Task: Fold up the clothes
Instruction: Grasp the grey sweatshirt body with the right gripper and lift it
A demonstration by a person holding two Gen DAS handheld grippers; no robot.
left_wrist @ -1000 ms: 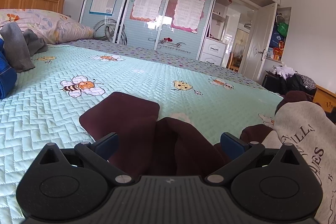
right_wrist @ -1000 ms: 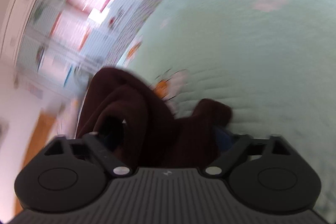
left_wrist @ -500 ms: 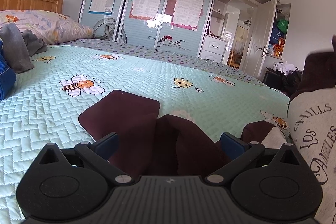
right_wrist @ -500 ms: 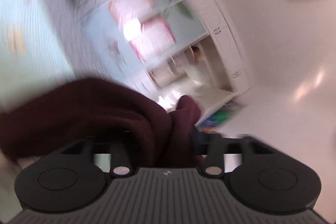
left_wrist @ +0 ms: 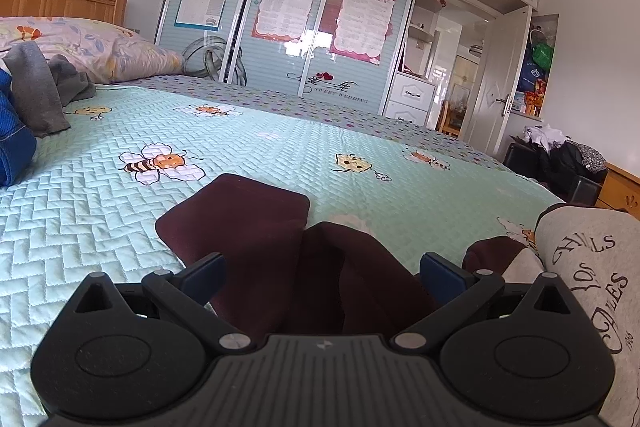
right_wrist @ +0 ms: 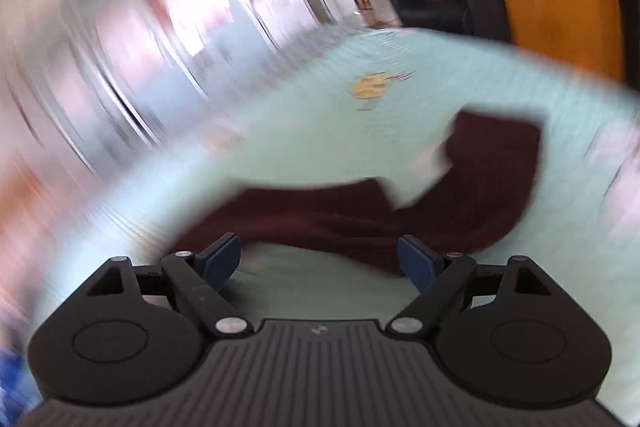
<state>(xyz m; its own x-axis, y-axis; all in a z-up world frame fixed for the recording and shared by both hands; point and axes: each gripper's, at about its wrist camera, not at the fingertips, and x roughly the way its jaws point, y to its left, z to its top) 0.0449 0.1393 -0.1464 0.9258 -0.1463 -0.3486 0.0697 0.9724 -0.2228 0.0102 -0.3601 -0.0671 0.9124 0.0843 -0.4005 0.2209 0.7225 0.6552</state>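
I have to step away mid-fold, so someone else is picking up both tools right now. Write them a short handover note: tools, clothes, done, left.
Left tool: open, maroon garment bunched between its fingers, not clamped.
Right tool: open, holds nothing; its view is motion-blurred.
The maroon garment lies on the green bedspread, one flap spread flat, the rest rumpled.
A grey printed garment sits at the right edge. A grey garment and something blue lie near the pillow.
Done: the maroon piece is on the bed, partly spread.
Left: flatten it, fold it, then the others.

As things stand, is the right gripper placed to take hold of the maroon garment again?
Probably yes. The right gripper has its jaws wide open with nothing between them, and the maroon garment lies on the bedspread just ahead, nothing in between; heavy blur leaves the gap uncertain.
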